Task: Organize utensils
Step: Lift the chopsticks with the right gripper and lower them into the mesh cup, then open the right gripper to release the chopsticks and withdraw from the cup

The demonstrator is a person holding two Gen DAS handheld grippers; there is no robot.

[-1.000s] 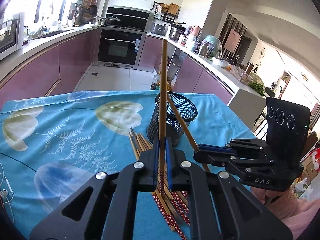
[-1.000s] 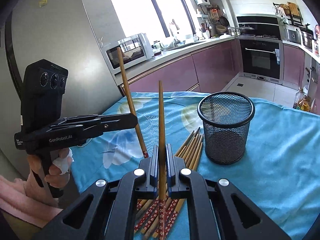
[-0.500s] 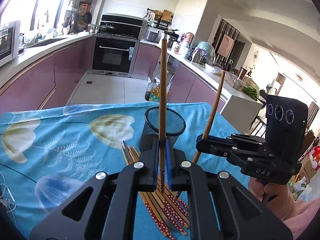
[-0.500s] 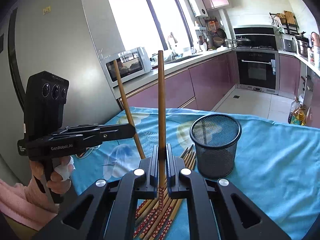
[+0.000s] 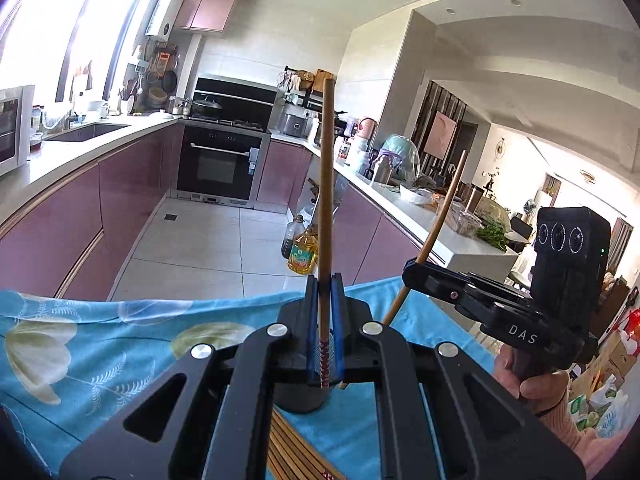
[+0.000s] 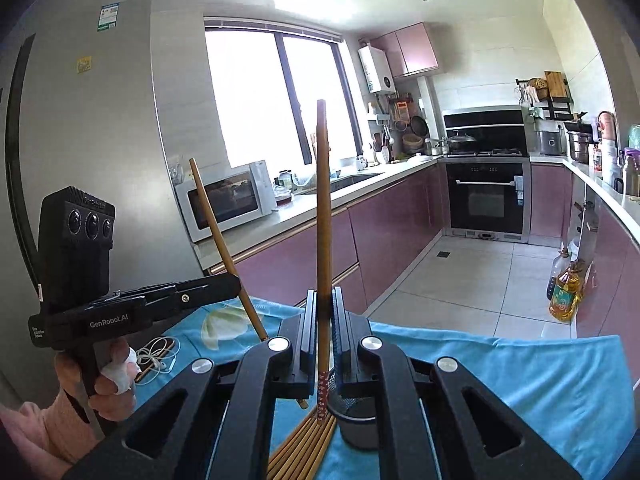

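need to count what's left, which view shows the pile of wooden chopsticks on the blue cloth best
The right wrist view: the pile of wooden chopsticks fans out below the hand-held gripper. The left wrist view shows only a sliver.

The left gripper point(image 5: 325, 296) and the right gripper point(image 6: 325, 308) are both clamped tight, angled slightly downward. Each sits in a bare hand with a pink sleeve: the left hand point(image 6: 106, 380) and the right hand point(image 5: 528, 376), side by side.
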